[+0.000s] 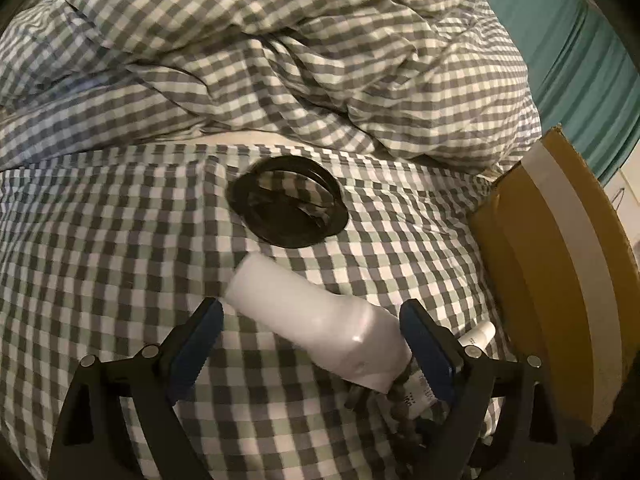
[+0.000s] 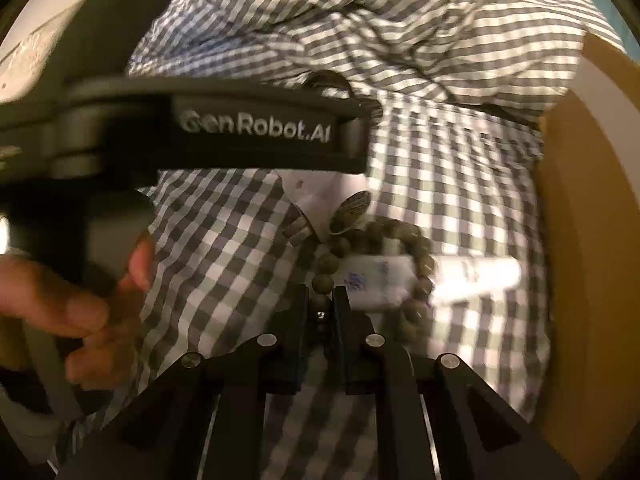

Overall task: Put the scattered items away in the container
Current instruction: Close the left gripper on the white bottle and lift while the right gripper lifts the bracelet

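Because the left gripper (image 1: 310,344) stands wide with the white bottle (image 1: 316,320) lying slantwise between its blue pads, not visibly pinched, a close from here could catch the bottle off-centre and squirt it out along the bedsheet (image 1: 120,240); its lower end sits close against the right-side pad (image 1: 426,354) while the left-side pad (image 1: 196,340) is clear of it, so one pad would likely arrive first and swing the bottle round. The right gripper (image 2: 322,300) is drawn narrow on the bead bracelet (image 2: 376,268), its tips nipping the loop at the near edge, though blur keeps me from telling how many beads are truly caught; a hold that thin may let the string slip out on lifting. The bracelet also rings a small white tube (image 2: 372,280) and lies by a second tube (image 2: 476,280), so pulling it up could drag or flip them, perhaps toward the gap beside the box (image 1: 560,272). The box stands at the sheet's right edge, near the tubes; the black ring (image 1: 288,204) lies farther up the sheet, apart from the rest, untouched. The two tools work close together, the left one's body crossing above the right one's view with a hand (image 2: 80,312) gripping it, so a hasty lift by either might knock the other; the soft, rumpled bedding gives nothing firm to press against.
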